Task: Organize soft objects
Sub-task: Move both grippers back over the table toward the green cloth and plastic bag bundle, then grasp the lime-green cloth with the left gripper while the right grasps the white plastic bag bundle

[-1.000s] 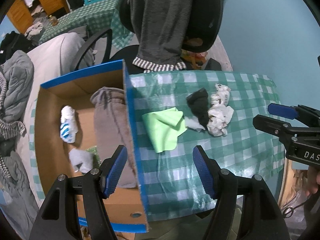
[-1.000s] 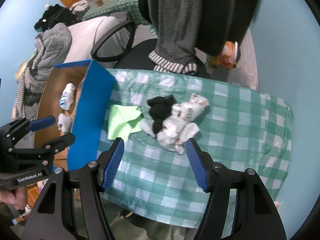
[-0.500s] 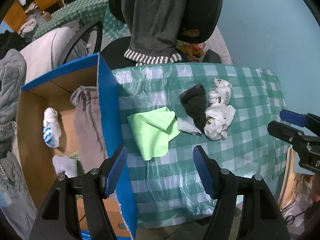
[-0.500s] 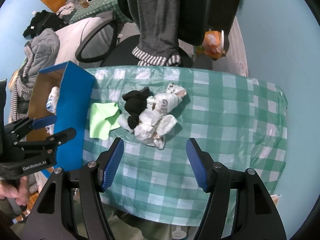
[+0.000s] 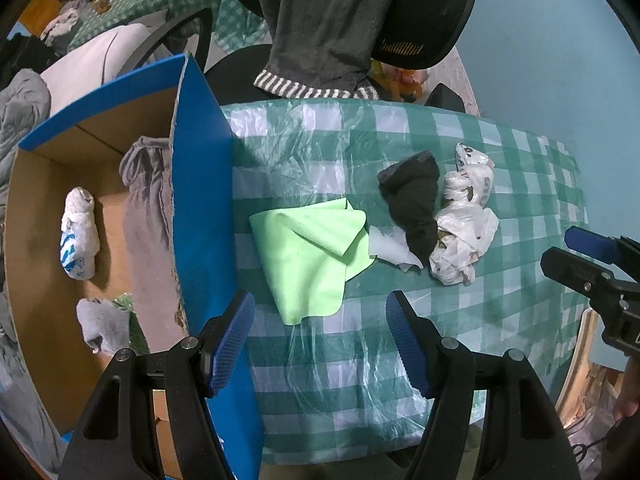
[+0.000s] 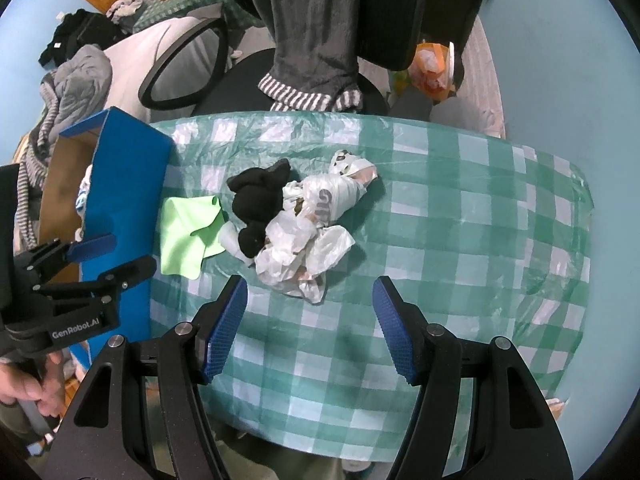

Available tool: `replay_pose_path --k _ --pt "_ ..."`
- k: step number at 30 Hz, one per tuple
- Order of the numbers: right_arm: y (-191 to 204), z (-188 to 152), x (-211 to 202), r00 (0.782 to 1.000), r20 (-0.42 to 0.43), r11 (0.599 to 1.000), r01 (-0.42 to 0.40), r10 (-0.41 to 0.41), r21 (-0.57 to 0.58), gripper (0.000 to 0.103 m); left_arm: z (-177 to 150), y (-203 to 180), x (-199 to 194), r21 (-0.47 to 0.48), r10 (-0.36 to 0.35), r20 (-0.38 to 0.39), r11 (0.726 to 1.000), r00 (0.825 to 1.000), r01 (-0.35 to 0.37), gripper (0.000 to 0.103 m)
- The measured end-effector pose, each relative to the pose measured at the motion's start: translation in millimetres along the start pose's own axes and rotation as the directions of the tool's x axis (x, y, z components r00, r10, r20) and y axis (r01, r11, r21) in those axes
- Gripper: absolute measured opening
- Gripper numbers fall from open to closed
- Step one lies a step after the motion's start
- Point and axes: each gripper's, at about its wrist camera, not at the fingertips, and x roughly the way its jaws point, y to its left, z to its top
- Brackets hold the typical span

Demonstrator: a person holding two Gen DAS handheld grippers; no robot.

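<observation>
Several soft items already inside blue-walled cardboard box point(image 5: 200, 208) left of left tongs point(image 5: 320, 340). Lime-green cloth point(image 5: 312, 252), black sock point(image 5: 416, 204), crumpled white plastic bags point(image 6: 316, 224) remain on bench point(image 6: 460, 216) ahead of right tongs point(image 6: 310, 326). Both tongs spread, empty.

Both wrist views steeply down on shared table point(image 5: 520, 168)

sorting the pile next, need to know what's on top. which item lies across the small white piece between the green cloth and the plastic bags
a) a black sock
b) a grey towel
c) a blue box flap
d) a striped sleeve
a) the black sock lies with its lower end over the small white piece, between the green cloth and the crumpled plastic bags on the checked tablecloth.
</observation>
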Motion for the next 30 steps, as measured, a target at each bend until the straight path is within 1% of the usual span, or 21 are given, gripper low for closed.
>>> replay_pose_path --k 6,15,21,24,30 --pt "-1.0 4.5 7.1 1.000 -0.011 1.000 -0.003 0.002 -0.005 0.065 -2.5 4.3 3.6 -0.008 0.002 -0.005 1.000 1.000 -0.002 0.070" --pt "-3.3 7.7 16.2 0.999 -0.029 1.000 -0.014 0.014 0.001 0.065 -3.2 8.2 5.0 -0.004 0.027 -0.002 1.000 1.000 -0.027 0.070" --pt "-5.3 10.4 20.7 0.999 -0.034 1.000 -0.018 0.018 0.003 0.065 -1.8 17.2 7.7 -0.031 0.045 -0.015 0.998 0.999 -0.046 0.070" --pt "-6.0 12.6 23.0 0.999 -0.035 1.000 -0.017 0.017 0.005 0.065 -0.7 14.6 8.8 -0.035 0.041 -0.020 0.999 0.999 -0.041 0.073" --pt "-5.2 21.4 30.3 0.999 -0.040 1.000 -0.021 0.021 0.010 0.065 6.7 -0.2 13.1 -0.018 0.029 -0.025 0.999 0.999 -0.029 0.073"
